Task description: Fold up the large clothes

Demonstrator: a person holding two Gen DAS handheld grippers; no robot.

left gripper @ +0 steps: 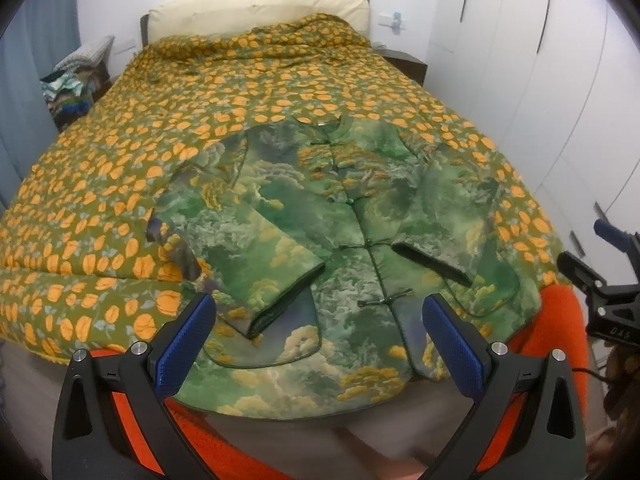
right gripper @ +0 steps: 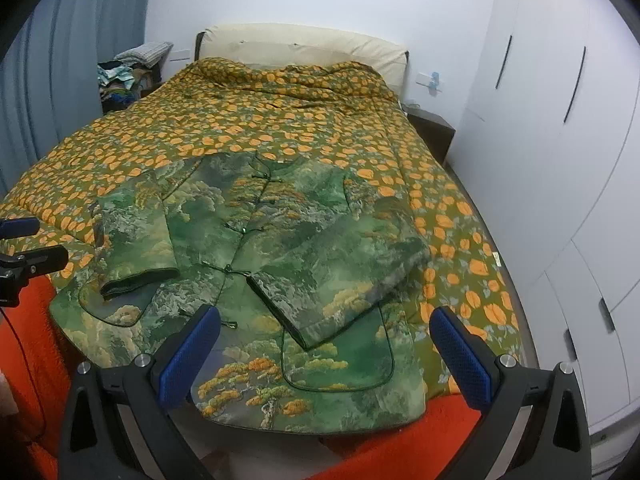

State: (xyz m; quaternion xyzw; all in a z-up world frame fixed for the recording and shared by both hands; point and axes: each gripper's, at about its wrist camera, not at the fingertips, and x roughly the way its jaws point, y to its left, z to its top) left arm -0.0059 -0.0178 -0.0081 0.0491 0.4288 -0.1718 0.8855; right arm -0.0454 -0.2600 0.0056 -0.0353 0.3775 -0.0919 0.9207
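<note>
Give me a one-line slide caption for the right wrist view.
Open right gripper hovers over a green landscape-print jacket, sleeves folded in, on an orange-patterned quilt.

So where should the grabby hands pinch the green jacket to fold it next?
Probably the bottom hem of the green jacket, one gripper near each corner, coming in from the foot of the bed. Both sleeves are already folded across the front, and the hem hangs nearest, just beyond the open left gripper and open right gripper. Lifting it toward the collar should halve the jacket.
</note>
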